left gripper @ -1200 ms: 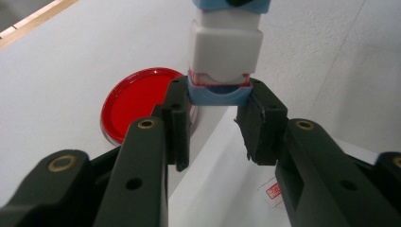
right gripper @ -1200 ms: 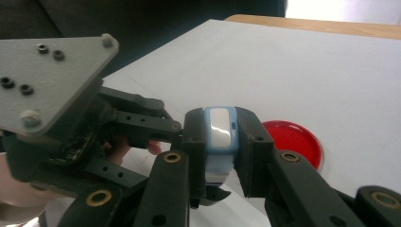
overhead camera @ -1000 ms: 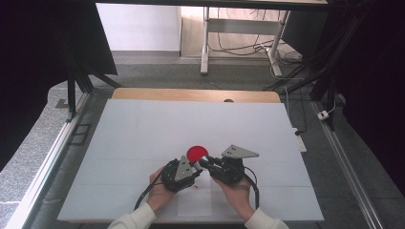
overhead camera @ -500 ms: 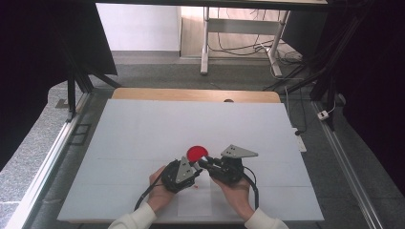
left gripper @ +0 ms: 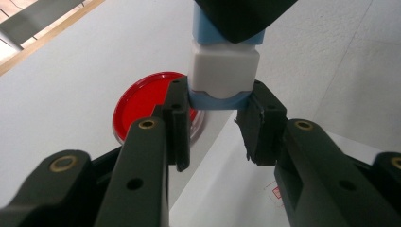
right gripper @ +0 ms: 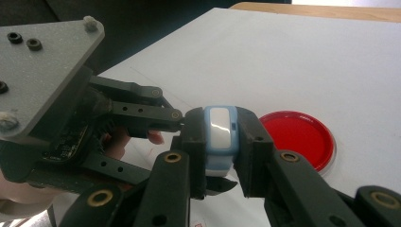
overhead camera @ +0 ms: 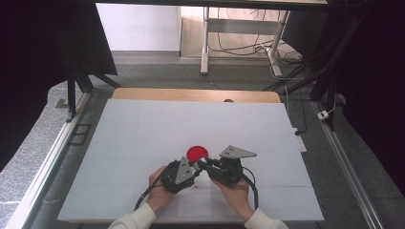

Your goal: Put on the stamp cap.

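Observation:
A small blue and white block is held off the table between both grippers, near the front middle. My left gripper is shut on its blue lower end. My right gripper is shut on the other end from the opposite side. In the right gripper view the left gripper's fingers reach in from the left to the block. A round red dish lies flat on the table just behind the two grippers' tips.
The white table top stretches wide on all sides, with a wooden strip along its far edge. A white paper sheet with a small red mark lies under the hands. Metal rails run along both table sides.

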Available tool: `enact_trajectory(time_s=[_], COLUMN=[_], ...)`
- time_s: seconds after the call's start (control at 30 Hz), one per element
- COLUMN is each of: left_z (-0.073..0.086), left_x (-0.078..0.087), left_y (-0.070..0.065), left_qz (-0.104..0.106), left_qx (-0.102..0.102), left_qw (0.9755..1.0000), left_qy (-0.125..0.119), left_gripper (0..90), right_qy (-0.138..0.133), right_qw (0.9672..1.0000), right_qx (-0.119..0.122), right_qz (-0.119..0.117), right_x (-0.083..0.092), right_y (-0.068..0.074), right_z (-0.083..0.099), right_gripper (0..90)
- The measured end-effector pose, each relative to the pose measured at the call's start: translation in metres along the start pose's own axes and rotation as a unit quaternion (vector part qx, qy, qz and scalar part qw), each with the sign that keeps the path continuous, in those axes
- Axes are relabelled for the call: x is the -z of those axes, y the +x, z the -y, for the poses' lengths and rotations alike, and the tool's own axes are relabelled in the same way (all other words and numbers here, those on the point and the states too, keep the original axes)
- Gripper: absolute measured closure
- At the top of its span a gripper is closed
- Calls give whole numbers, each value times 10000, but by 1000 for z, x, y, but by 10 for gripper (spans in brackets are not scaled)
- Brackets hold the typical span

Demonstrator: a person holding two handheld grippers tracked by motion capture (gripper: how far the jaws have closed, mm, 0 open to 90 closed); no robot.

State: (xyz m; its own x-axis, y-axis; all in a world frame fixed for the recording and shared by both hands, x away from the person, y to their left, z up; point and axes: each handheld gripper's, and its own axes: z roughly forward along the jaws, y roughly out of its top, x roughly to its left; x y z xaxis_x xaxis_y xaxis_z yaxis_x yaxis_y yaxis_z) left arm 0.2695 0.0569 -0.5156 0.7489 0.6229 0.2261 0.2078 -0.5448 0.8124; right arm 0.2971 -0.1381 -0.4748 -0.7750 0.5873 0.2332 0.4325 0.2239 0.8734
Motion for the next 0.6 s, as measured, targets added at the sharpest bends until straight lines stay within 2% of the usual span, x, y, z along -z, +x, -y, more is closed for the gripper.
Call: enact_trajectory(time_s=[0.6], left_z=[4], left_x=[-3], left_y=[2], left_qz=[90], left_qx=[67], left_qw=[9999], left_qy=[8], left_gripper=[653], right_qy=[-1], right_qw=[10000], right_qx=[53], right_qz=[-49], right_x=[0], right_y=[-2], right_z=[0], right_gripper=[751])
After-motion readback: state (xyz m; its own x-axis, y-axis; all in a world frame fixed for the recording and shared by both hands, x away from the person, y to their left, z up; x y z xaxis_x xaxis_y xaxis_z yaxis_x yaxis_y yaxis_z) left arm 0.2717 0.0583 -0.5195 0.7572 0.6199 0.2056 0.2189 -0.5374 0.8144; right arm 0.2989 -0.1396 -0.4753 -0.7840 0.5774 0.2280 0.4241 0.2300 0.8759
